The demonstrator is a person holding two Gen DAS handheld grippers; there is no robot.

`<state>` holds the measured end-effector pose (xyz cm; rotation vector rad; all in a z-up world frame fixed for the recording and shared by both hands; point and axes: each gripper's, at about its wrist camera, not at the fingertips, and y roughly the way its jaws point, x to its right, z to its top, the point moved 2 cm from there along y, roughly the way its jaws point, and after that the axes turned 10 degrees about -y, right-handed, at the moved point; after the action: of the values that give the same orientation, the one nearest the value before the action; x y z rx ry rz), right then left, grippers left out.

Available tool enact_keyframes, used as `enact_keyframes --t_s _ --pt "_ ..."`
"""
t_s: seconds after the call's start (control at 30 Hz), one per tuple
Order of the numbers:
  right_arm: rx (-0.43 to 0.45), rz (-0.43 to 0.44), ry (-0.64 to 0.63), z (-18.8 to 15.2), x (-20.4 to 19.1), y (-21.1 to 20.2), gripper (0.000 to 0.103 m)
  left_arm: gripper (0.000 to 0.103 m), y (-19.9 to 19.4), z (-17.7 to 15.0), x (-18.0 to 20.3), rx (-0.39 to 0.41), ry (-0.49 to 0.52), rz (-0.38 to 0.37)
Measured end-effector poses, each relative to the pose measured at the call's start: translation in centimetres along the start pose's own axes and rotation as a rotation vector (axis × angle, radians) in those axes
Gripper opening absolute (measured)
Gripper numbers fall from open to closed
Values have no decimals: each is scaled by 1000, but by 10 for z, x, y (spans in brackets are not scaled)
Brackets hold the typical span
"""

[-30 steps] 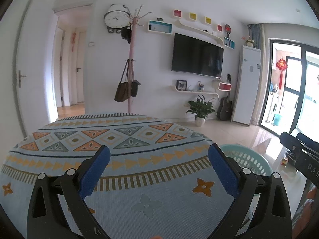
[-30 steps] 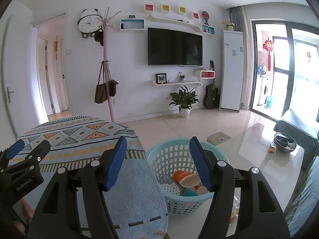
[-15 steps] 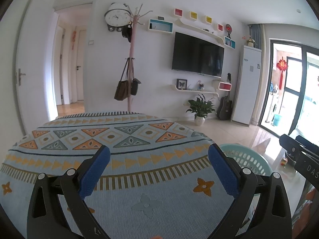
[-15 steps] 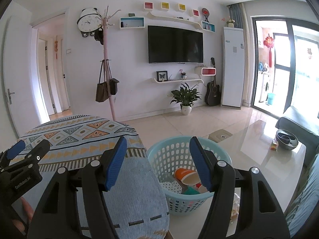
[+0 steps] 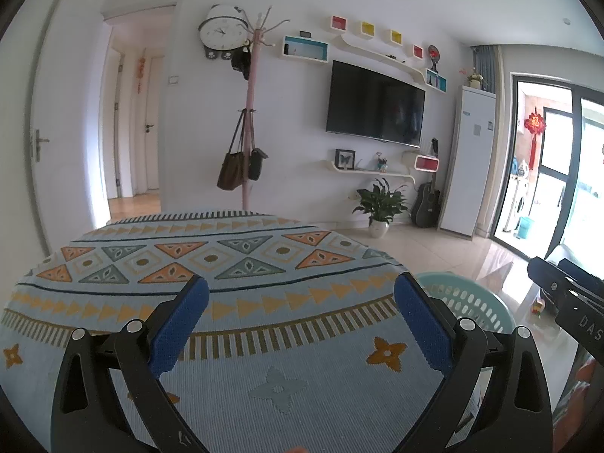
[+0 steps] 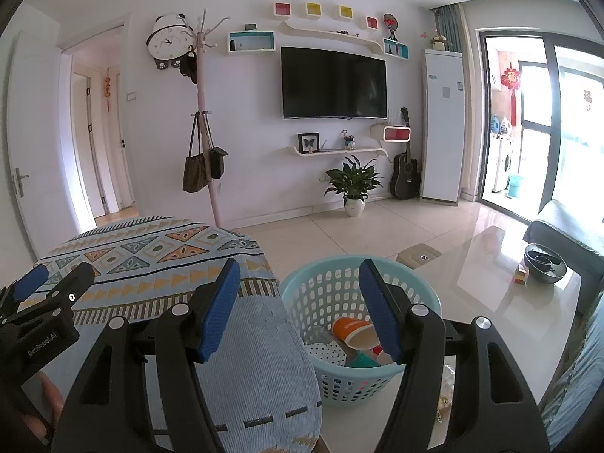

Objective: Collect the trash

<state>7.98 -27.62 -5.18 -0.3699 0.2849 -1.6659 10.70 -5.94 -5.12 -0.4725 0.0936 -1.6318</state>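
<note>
A light blue plastic basket (image 6: 332, 287) stands on the floor beside the patterned table; it also shows in the left wrist view (image 5: 468, 302). It holds trash: an orange and white cup (image 6: 351, 330), a dotted white piece (image 6: 326, 351) and a teal piece (image 6: 362, 360). My right gripper (image 6: 298, 309) is open and empty, above the basket's near rim and the table edge. My left gripper (image 5: 302, 322) is open and empty over the patterned tablecloth (image 5: 211, 264).
A glossy low table (image 6: 502, 287) at the right carries a dark bowl (image 6: 543, 262) and a small cube (image 6: 521, 275). A coat stand with bags (image 6: 205, 158), a potted plant (image 6: 353, 185) and a guitar (image 6: 404, 177) stand by the far wall.
Both views have shifted only slightly. Both grippers stay open and empty in about the same places.
</note>
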Motion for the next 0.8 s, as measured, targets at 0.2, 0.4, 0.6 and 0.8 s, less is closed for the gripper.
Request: enact_keyframes --t_s 0.2,0.4,0.6,0.8 --pt "0 2 0 0 1 1 62 95 0 0 1 2 1 -1" --pt "-5 2 1 -1 2 2 62 95 0 0 1 1 1 0" --pt "-6 2 -2 -1 3 2 62 95 0 0 1 0 2 -1" --pt "-4 3 1 -1 5 2 62 95 0 0 1 -1 2 0"
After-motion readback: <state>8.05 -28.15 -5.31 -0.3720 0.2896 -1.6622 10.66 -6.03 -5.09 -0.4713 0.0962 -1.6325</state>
